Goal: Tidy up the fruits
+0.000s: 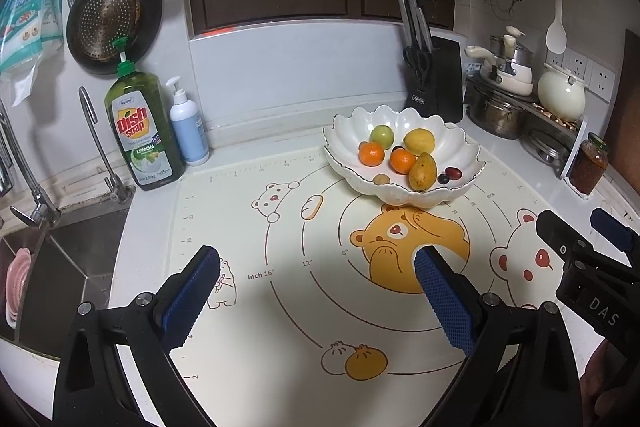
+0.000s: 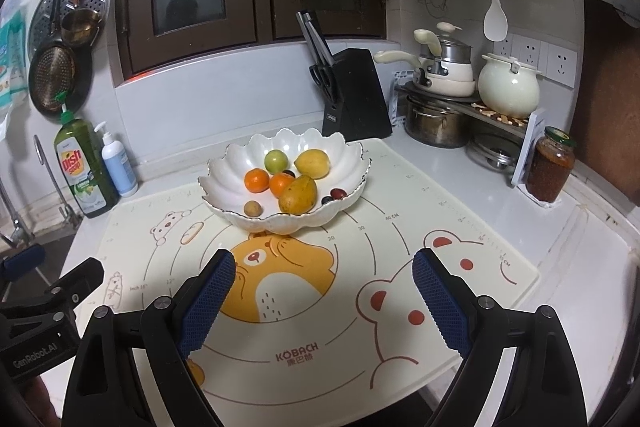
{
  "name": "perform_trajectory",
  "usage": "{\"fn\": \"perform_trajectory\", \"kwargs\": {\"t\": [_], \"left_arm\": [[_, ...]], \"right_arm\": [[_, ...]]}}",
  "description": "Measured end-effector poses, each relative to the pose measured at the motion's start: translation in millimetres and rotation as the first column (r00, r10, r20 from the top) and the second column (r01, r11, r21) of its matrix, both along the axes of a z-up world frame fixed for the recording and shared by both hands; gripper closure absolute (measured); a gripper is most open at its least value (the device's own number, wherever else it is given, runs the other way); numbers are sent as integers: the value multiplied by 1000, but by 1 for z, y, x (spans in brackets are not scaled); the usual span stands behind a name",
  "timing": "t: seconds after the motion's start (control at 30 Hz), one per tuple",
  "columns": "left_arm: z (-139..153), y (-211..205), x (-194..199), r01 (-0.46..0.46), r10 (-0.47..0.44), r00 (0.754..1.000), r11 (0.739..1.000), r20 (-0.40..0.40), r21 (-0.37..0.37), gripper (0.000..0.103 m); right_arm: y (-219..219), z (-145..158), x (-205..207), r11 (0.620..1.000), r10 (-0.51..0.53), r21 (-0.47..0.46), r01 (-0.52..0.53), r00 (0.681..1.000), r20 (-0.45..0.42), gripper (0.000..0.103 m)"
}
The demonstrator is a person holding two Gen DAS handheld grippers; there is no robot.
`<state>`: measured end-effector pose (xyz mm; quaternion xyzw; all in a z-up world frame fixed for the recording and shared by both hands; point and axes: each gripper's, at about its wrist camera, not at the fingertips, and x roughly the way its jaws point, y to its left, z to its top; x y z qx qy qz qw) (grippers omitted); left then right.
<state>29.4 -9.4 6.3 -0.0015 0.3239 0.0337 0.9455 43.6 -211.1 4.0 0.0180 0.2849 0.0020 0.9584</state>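
Observation:
A white scalloped bowl (image 1: pixel 344 131) (image 2: pixel 224 163) stands at the far side of a cartoon-bear mat (image 1: pixel 280 307) (image 2: pixel 320 327). In it lie a green fruit (image 1: pixel 382 135) (image 2: pixel 275 160), a lemon (image 1: pixel 419 141) (image 2: pixel 312 163), two oranges (image 1: pixel 371 153) (image 2: pixel 256 180), a yellow-orange mango (image 1: pixel 422 171) (image 2: pixel 298 195), and small dark and brown fruits. My left gripper (image 1: pixel 318 265) is open over the mat, well short of the bowl, nothing between its fingers. My right gripper (image 2: pixel 324 265) is open too, empty, just in front of the bowl.
A sink and tap (image 1: pixel 36 203) lie at the left, with a dish soap bottle (image 1: pixel 140 135) and a pump bottle (image 1: pixel 188 131) beside them. A knife block (image 2: pixel 354 99), stacked pots (image 2: pixel 440 99) and a sauce jar (image 2: pixel 550 165) stand behind and right of the bowl.

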Motion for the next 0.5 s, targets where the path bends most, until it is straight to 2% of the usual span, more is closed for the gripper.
{"fn": "perform_trajectory", "kwargs": {"t": [0.5], "left_arm": [[1,-1,1,2,-2,1000,1000,-1,4,3]], "right_arm": [[-1,1,0,1000,1,0,-1,1000,3,12]]}}
